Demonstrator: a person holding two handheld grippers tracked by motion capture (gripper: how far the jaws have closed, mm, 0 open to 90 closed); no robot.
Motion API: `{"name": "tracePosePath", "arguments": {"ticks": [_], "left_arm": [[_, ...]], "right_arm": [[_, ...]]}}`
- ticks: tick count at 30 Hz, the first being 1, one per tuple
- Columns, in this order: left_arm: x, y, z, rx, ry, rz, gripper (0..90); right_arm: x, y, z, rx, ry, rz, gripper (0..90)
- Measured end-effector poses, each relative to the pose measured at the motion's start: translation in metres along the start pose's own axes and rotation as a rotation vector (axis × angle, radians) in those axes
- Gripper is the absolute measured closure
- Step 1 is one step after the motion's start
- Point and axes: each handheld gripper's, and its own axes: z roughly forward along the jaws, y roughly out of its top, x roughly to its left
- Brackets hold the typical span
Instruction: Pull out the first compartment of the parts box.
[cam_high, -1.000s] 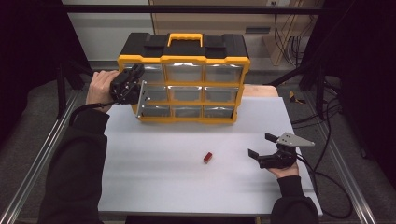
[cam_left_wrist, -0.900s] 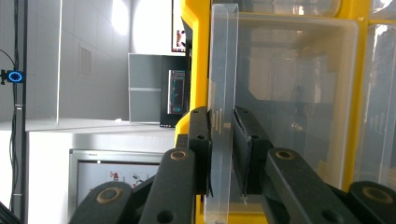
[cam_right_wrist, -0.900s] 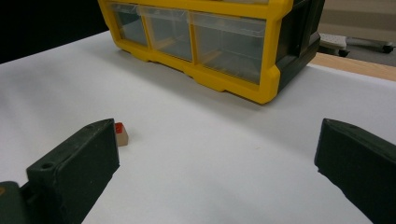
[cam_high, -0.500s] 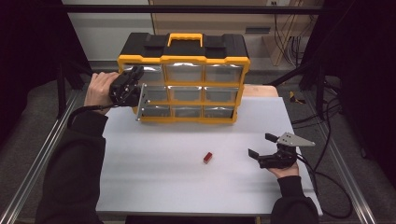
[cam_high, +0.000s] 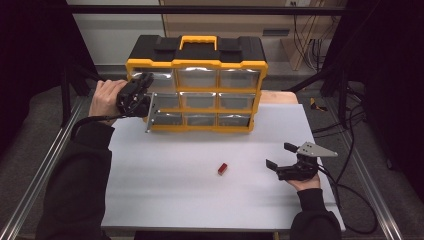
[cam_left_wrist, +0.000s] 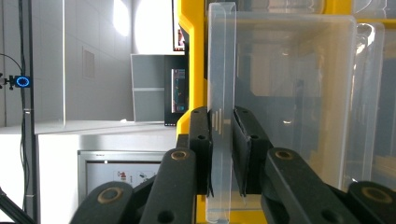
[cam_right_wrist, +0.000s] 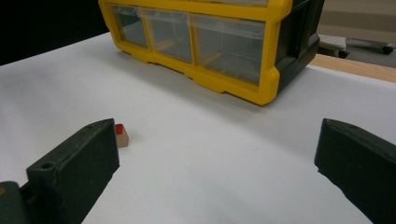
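Note:
A yellow and black organizer (cam_high: 197, 65) with clear drawers stands at the back of the white table (cam_high: 190, 200). My left gripper (cam_high: 144, 100) is at its left column, shut on the front lip of a clear drawer (cam_high: 152, 114) that is pulled partly out. In the left gripper view the two jaws of the left gripper (cam_left_wrist: 223, 154) pinch the drawer's (cam_left_wrist: 289, 93) clear front tab. A small red block (cam_high: 223, 169) lies on the table. To the right of it my right gripper (cam_high: 280, 155) rests open, holding nothing. In the right gripper view the red block (cam_right_wrist: 121, 134) lies just beyond the right gripper's (cam_right_wrist: 219, 154) left jaw.
The organizer (cam_right_wrist: 210, 37) fills the back of the table; a wooden strip (cam_right_wrist: 359, 67) shows beside its right end. Cables (cam_high: 350, 175) trail off the right edge. Metal rails (cam_high: 45, 165) run along both sides.

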Motion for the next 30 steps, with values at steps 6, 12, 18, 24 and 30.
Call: {"name": "tracePosePath", "arguments": {"ticks": [6, 12, 18, 24, 30], "left_arm": [[-0.001, 0.000, -0.004, -0.001, 0.002, -0.003, 78.9], [-0.002, 0.001, -0.007, -0.001, 0.009, -0.003, 78.9], [-0.002, 0.002, -0.010, -0.002, 0.011, -0.004, 79.0], [-0.003, 0.002, -0.011, 0.000, 0.016, -0.006, 79.0], [-0.003, 0.003, -0.013, -0.003, 0.016, 0.000, 79.0]], "right_arm": [[0.000, 0.000, 0.000, 0.002, 0.001, 0.000, 0.3], [0.000, 0.000, 0.000, 0.001, 0.002, 0.002, 0.3], [0.000, 0.000, 0.000, 0.002, 0.002, -0.001, 0.3], [0.000, 0.000, 0.000, 0.002, 0.003, 0.001, 0.3], [0.001, 0.000, 0.001, 0.002, 0.003, 0.002, 0.3]]}}
